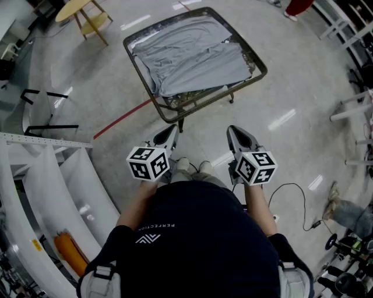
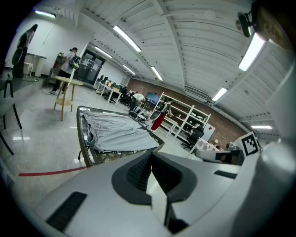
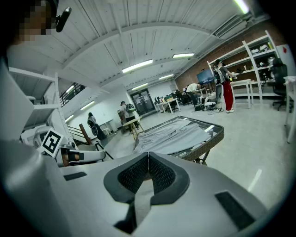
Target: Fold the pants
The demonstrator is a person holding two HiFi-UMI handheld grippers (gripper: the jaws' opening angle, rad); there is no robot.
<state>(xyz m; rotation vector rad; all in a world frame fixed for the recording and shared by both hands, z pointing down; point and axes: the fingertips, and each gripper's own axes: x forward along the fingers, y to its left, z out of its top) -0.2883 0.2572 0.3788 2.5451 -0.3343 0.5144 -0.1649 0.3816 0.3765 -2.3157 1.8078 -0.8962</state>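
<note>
HEAD VIEW: Gray pants (image 1: pixel 192 55) lie spread in soft wrinkles over a square table (image 1: pixel 195 100) with a dark woven rim. It stands on a glossy pale floor (image 1: pixel 303 151) crossed by a thin red line (image 1: pixel 119 121). The left gripper (image 1: pixel 171 130) and right gripper (image 1: pixel 232 130) are smooth gray wedge-shaped shells, each topped by a black-and-white marker cube. They are held side by side near the table's front edge, not touching it. A wooden stool (image 1: pixel 76 8) with a round top stands off to the table's left.

LEFT GRIPPER VIEW: The ribbed dark pads meet at a thin seam, closed with nothing between them (the pants lie on the table ahead, clear of the tips).

RIGHT GRIPPER VIEW: This one's textured pads are likewise pressed together and empty. The cloth lies in long folds on the wicker-sided table beyond.
</note>
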